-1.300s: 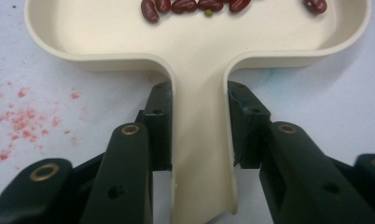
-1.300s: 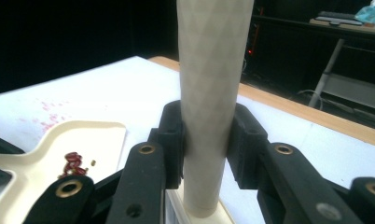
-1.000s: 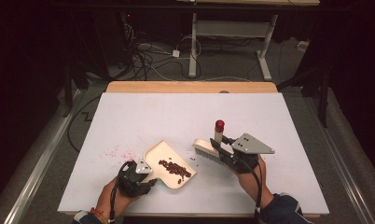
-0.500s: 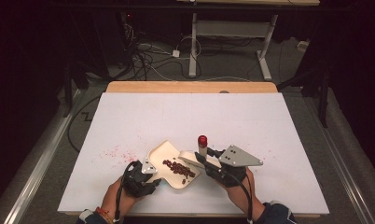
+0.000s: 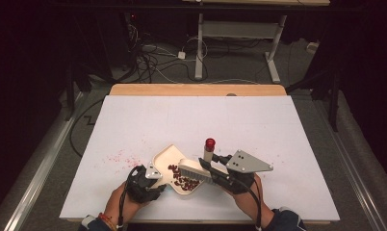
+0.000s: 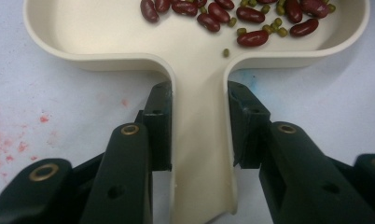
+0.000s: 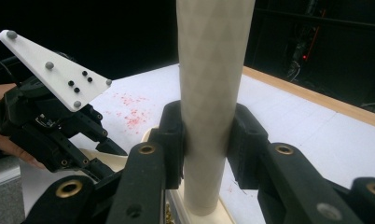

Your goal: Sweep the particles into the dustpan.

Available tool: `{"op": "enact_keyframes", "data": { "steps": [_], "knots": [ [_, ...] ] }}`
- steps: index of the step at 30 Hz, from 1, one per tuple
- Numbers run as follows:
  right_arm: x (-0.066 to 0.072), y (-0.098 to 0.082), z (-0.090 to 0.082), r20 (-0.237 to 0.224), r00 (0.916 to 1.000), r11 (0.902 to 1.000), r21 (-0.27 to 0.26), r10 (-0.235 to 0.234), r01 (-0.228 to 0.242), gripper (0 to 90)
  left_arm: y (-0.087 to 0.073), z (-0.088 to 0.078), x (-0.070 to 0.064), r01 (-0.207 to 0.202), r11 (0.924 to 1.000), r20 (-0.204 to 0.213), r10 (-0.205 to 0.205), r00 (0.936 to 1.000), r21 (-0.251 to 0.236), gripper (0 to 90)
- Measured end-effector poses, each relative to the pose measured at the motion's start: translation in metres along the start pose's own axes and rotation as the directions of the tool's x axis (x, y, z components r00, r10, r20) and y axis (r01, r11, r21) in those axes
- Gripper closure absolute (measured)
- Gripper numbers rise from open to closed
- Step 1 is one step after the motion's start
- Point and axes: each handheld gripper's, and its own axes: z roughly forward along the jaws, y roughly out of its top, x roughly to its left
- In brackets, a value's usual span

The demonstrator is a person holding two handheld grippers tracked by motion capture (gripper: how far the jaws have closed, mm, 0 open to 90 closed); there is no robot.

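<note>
Sweeping beans into the dustpan near the table's front edge.
Left hand-held gripper (image 6: 199, 121) clamps the dustpan (image 6: 101, 46) handle; right hand-held gripper (image 7: 206, 140) clamps the brush (image 5: 195, 169) handle. Next, judging by the beans (image 5: 184, 180) already inside: lift it level.

Left gripper (image 5: 150, 177) and right gripper (image 5: 215, 171), jaws clamped, low and close together.
</note>
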Motion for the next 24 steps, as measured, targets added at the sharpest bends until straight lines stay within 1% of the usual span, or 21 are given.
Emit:
{"op": "enact_keyframes", "data": {
  "steps": [2,3,4,6,9,10,12,14,15,16,18,20,22,24],
  "knots": [
    [-0.002,0.001,-0.001,-0.009,1.0000,1.0000,-0.002,0.002,-0.002,70.1,0.000,0.000,0.001,0.000,1.0000,0.007,0.000,1.0000,-0.001,63.1],
    [-0.003,0.001,-0.002,-0.008,1.0000,1.0000,-0.003,-0.003,0.003,70.1,0.000,0.000,0.002,0.005,1.0000,0.013,-0.005,0.9999,-0.001,63.1],
    [-0.004,0.003,-0.002,-0.004,1.0000,0.9999,-0.010,0.005,-0.005,70.1,-0.001,0.000,0.003,0.006,1.0000,0.017,-0.006,0.9998,0.000,63.1],
    [-0.007,0.005,-0.005,0.001,1.0000,0.9998,-0.022,0.003,-0.003,70.1,-0.001,0.000,0.003,0.005,1.0000,0.016,-0.005,0.9999,-0.002,63.1],
    [-0.012,0.009,-0.009,0.031,0.9994,0.9991,-0.040,-0.011,0.013,70.1,-0.001,0.000,0.003,-0.003,1.0000,0.013,0.003,0.9999,-0.002,63.1],
    [-0.015,0.010,-0.010,0.039,0.9992,0.9989,-0.046,-0.009,0.011,70.1,-0.001,0.000,0.002,-0.007,1.0000,0.007,0.007,1.0000,-0.004,63.0],
    [-0.019,0.011,-0.011,0.056,0.9984,0.9990,-0.046,0.003,-0.001,70.1,-0.001,-0.001,0.002,-0.015,0.9999,0.002,0.015,0.9999,-0.003,63.0],
    [-0.025,0.011,-0.011,0.077,0.9970,0.9990,-0.044,-0.007,0.011,70.1,-0.001,0.000,0.002,-0.010,0.9999,0.007,0.010,0.9999,-0.004,63.0],
    [-0.027,0.011,-0.011,0.088,0.9961,0.9990,-0.044,-0.005,0.009,70.1,-0.001,0.000,0.003,-0.010,0.9999,0.010,0.010,0.9999,-0.003,63.1],
    [-0.029,0.010,-0.011,0.096,0.9952,0.9990,-0.041,-0.015,0.019,70.1,-0.001,0.000,0.003,-0.011,0.9999,0.012,0.011,0.9999,-0.002,63.0],
    [-0.032,0.008,-0.010,0.118,0.9929,0.9993,-0.033,-0.012,0.016,70.1,-0.001,0.000,0.003,-0.012,0.9999,0.012,0.012,0.9999,-0.002,63.0],
    [-0.035,0.006,-0.009,0.133,0.9911,0.9997,-0.020,-0.012,0.015,70.1,-0.001,0.000,0.003,-0.013,0.9999,0.012,0.013,0.9998,0.000,63.1],
    [-0.036,0.003,-0.007,0.143,0.9894,0.9996,-0.014,-0.022,0.025,70.1,-0.001,-0.001,0.003,-0.013,0.9999,0.011,0.013,0.9999,0.001,63.0],
    [-0.037,0.003,-0.004,0.148,0.9888,0.9996,-0.020,-0.017,0.021,70.1,-0.001,-0.001,0.004,-0.008,1.0000,0.016,0.008,0.9998,0.000,63.0]
  ]
}}
